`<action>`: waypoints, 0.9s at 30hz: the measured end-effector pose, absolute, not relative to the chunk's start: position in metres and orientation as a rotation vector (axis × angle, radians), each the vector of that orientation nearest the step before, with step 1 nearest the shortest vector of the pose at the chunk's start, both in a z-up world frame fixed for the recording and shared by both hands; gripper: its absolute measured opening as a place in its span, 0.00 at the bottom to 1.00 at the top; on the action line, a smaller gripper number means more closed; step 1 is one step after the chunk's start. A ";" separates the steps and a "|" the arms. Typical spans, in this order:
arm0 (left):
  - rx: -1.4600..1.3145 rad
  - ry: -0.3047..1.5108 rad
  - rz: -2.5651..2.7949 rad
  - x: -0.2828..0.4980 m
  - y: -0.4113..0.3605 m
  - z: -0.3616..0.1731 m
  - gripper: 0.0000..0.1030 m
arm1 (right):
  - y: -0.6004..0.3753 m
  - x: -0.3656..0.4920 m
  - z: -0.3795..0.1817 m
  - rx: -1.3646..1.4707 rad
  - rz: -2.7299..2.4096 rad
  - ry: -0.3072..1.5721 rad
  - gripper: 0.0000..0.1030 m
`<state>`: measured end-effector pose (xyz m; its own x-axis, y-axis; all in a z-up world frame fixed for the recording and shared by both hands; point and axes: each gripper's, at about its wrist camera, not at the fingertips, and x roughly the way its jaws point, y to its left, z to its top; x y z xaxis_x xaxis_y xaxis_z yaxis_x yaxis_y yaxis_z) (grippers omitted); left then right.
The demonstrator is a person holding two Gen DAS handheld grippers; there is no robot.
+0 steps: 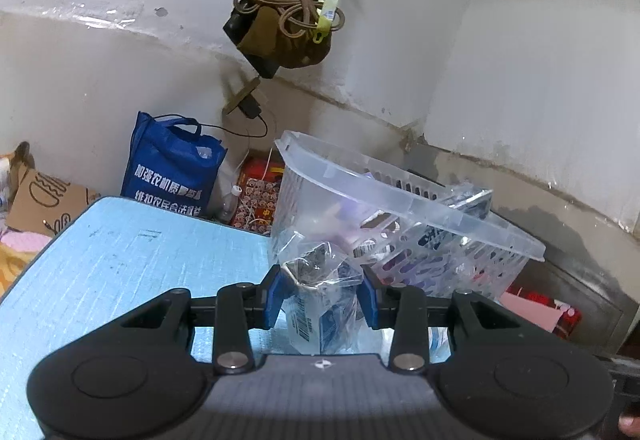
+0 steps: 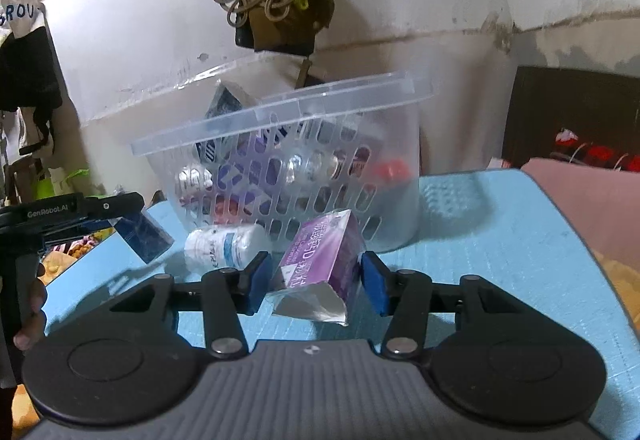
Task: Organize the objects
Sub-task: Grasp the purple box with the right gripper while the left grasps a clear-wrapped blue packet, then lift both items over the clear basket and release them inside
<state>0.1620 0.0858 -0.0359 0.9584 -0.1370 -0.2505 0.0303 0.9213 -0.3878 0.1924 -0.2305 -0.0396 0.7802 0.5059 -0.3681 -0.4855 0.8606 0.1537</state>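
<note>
My left gripper (image 1: 324, 280) is shut on a blue and white box in a clear plastic wrap (image 1: 320, 304), just in front of the clear slotted basket (image 1: 420, 200). The right wrist view shows that box (image 2: 144, 236) held above the left edge of the blue mat (image 2: 500, 240). There my right gripper (image 2: 316, 272) is shut on a tilted purple box (image 2: 320, 260), with both blue pads against its sides. A white bottle (image 2: 224, 244) lies on its side beside the purple box. The basket (image 2: 280, 120) behind them holds several boxes and blister packs.
A brown bag with looped cords (image 1: 280, 20) hangs on the wall above the basket. A blue tote bag (image 1: 172, 164) and a cardboard box (image 1: 40, 200) stand beyond the mat's far edge. Pink fabric (image 2: 592, 200) lies right of the mat. A person's hand (image 2: 32, 304) holds the left gripper's handle.
</note>
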 end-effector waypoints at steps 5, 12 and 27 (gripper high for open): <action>-0.425 0.270 -0.091 0.159 0.090 -0.038 0.42 | -0.230 0.192 -0.040 0.049 0.538 0.404 0.50; -0.428 0.241 -0.112 0.154 0.092 -0.037 0.42 | -0.230 0.190 -0.041 0.047 0.543 0.385 0.49; -0.364 0.142 -0.250 0.229 0.051 0.128 0.44 | -0.197 0.251 0.117 -0.018 0.585 0.248 0.50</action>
<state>0.2287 0.0514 0.1277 0.9594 -0.2669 -0.0918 0.2163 0.9043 -0.3681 0.2508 -0.1970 0.1170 0.8048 0.5444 -0.2364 -0.5487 0.8343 0.0533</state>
